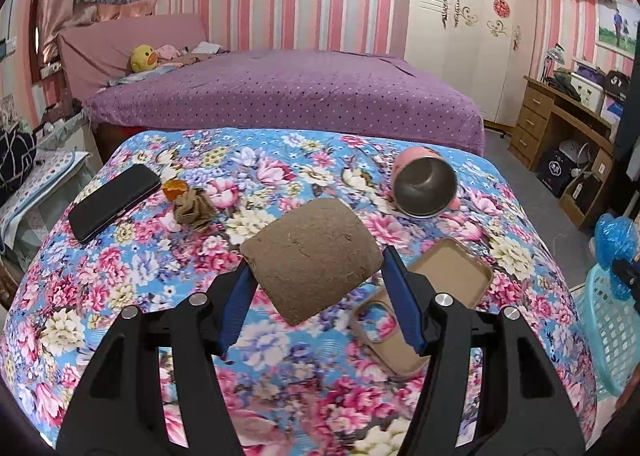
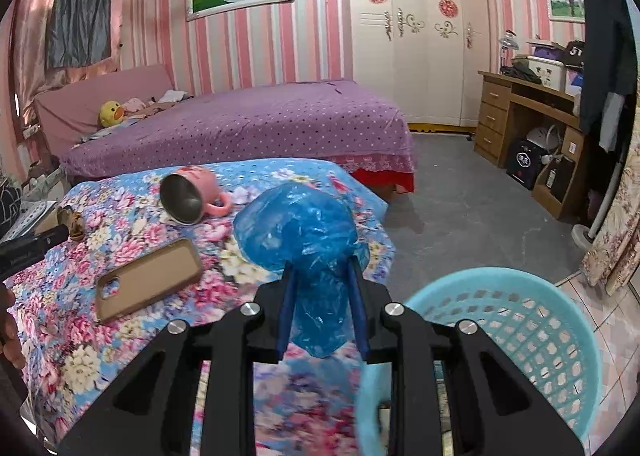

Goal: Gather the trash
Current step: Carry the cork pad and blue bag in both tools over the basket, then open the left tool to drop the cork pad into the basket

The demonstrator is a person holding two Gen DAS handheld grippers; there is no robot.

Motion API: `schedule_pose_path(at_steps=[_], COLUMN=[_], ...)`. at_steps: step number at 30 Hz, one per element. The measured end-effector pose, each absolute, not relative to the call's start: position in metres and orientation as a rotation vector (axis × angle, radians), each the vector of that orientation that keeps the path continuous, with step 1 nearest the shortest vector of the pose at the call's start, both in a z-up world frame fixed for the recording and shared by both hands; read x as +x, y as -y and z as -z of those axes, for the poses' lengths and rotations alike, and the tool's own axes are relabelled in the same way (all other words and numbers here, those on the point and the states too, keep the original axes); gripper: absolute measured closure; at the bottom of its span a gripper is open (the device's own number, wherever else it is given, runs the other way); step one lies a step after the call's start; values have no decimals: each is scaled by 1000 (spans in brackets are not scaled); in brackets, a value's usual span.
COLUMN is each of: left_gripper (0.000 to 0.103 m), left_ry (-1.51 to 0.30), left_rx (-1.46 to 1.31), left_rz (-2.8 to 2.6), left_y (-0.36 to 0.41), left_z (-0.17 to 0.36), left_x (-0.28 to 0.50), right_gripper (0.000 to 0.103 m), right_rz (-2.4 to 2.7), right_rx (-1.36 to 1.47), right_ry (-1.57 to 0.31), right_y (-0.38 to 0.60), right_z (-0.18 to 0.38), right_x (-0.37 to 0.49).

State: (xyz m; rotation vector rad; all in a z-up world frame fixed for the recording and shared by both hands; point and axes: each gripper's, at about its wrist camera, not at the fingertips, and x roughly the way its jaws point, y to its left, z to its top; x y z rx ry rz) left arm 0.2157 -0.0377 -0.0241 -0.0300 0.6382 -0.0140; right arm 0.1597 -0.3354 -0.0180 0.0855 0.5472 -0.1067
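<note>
My left gripper point(image 1: 316, 270) is shut on a brown fibrous cardboard piece point(image 1: 312, 256) and holds it above the floral table point(image 1: 120, 296). My right gripper point(image 2: 322, 270) is shut on a crumpled blue plastic bag point(image 2: 300, 232), lifted over the table's right edge, next to the light-blue mesh basket point(image 2: 520, 328). The bag point(image 1: 616, 244) and basket point(image 1: 608, 328) also show at the right edge of the left wrist view. A crumpled brown paper wad point(image 1: 192, 208) and an orange wrapper point(image 1: 176, 189) lie at the table's far left.
A black phone point(image 1: 114, 201), a tipped pink mug point(image 1: 424, 184) and a tan phone case point(image 1: 424, 296) lie on the table. A purple bed point(image 1: 288, 92) stands behind. A wooden desk point(image 2: 532, 116) and grey floor are to the right.
</note>
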Motion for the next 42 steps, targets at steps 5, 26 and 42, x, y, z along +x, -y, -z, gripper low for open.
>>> schedule_pose_path(at_steps=[5, 26, 42], left_gripper=[42, 42, 25], left_ry=[-626, -586, -618], left_rx=[14, 113, 161], left_rz=[47, 364, 536], left_y=[69, 270, 365], left_z=[29, 40, 47], left_x=[211, 165, 148], right_gripper=[78, 78, 78], right_rz=[151, 372, 399], right_rx=[102, 88, 148], right_ry=[-535, -611, -592], right_y=[367, 493, 523], right_z=[16, 42, 45], right_x=[147, 103, 87])
